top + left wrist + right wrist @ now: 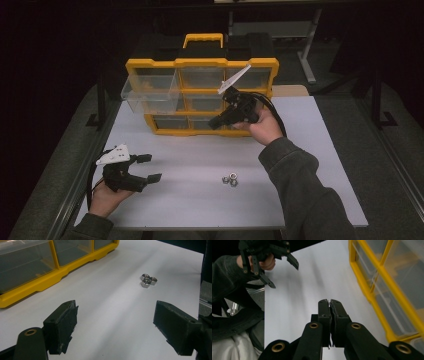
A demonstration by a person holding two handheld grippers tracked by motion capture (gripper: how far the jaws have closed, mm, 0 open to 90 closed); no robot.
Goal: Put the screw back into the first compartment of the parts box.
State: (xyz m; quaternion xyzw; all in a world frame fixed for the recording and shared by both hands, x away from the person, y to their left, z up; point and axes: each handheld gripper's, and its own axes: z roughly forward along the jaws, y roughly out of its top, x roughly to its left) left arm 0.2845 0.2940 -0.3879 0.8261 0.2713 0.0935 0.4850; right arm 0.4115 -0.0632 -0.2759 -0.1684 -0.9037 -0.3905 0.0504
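We see a dark room around a pale grey surface (200, 200), with black frame legs standing beyond its far edge. No brand, label or writing can be read on anything here.

At the far side of the surface stands a yellow organiser box (200, 95) with clear drawers, its handle at the top; the top-left drawer (150, 92) is pulled out toward us.

Our right tool (216, 121) is held up in front of the box, pointing left, its black jaws pressed together with nothing visible between them. In the right gripper view the shut jaws point along the surface beside the yellow frame.

Our left tool (115, 322) rests low at the near-left part of the surface, its jaws spread wide and holding nothing, the pads well clear of everything.

Three small metal nuts (230, 179) lie touching one another in a cluster on the bare surface, near its front middle, between the two hands and well apart from both tools.
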